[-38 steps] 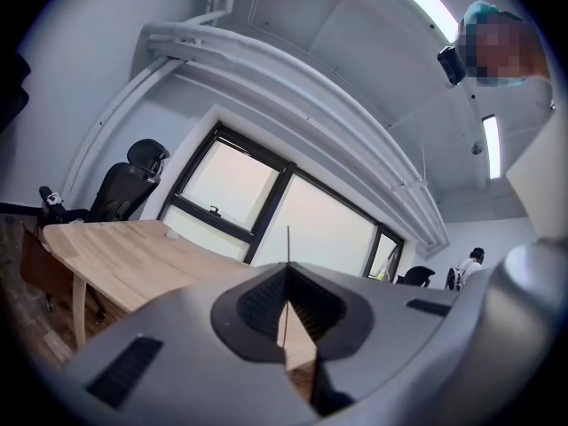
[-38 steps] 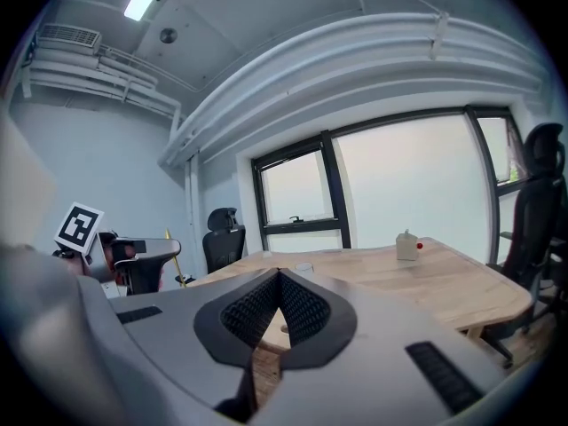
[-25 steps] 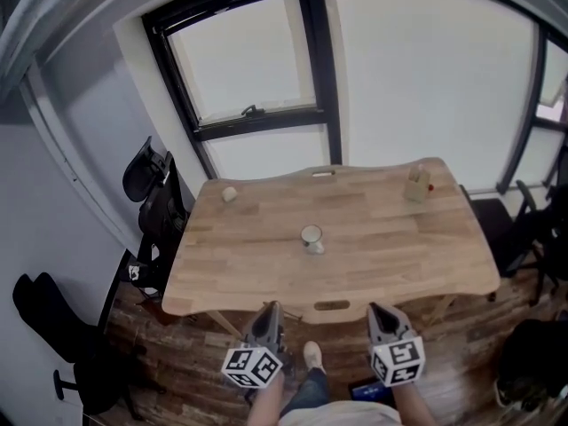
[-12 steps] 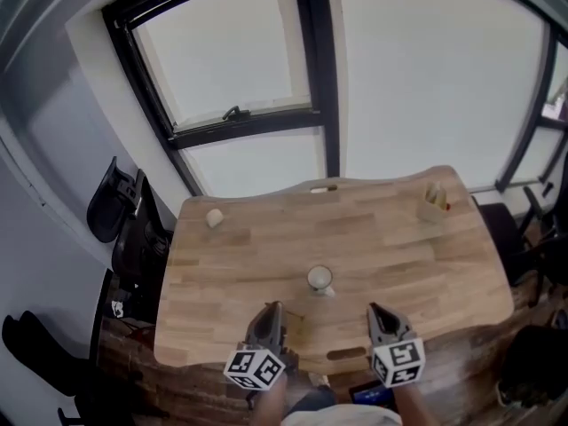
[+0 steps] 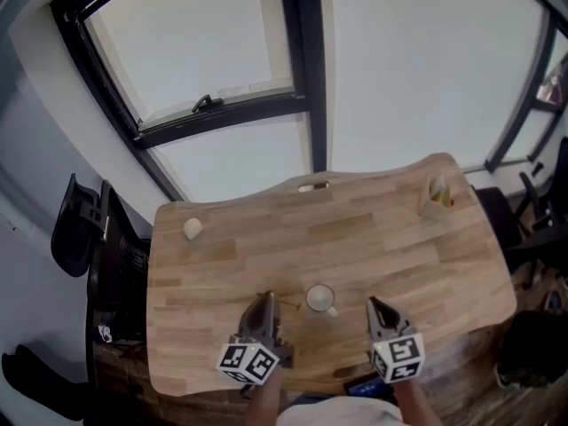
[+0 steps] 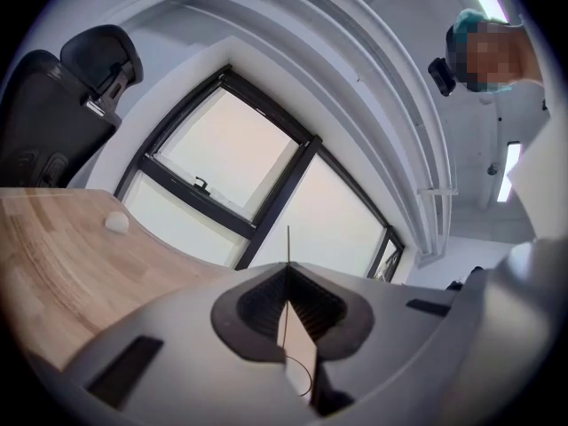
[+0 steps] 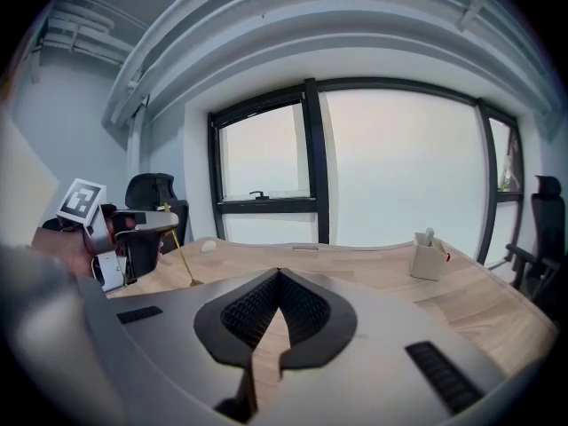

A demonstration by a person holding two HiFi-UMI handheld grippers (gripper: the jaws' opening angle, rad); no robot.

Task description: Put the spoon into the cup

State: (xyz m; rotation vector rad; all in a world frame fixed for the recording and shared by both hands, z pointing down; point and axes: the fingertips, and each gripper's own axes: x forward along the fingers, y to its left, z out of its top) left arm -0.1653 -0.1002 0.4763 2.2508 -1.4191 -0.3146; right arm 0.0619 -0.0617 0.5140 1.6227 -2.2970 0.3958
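Found the spoon (image 7: 182,257) pinched in the left claw (image 5: 264,298), jaws closed tight on its thin gold stem, the long part hanging down toward the worktop (image 5: 382,238); could not tell whether the lower end touched the wood. Located the cup (image 5: 319,298) upright on the worktop near its front edge, just beside the left claw and between the two claws, not yet holding the spoon. Compared against a second before: recorded both claws then short of the worktop, clear of its front edge, and now over that edge, flanking the cup. Judged the approach as complete, and the remaining work as raising the spoon's lower end over the rim and lowering it inside. Checked the right claw (image 5: 374,305): jaws together, nothing between them, touching nothing. Noted, well apart from the cup, a small pale lump (image 5: 193,229) at the far left of the worktop and a pale box (image 5: 437,200) near its far right corner.
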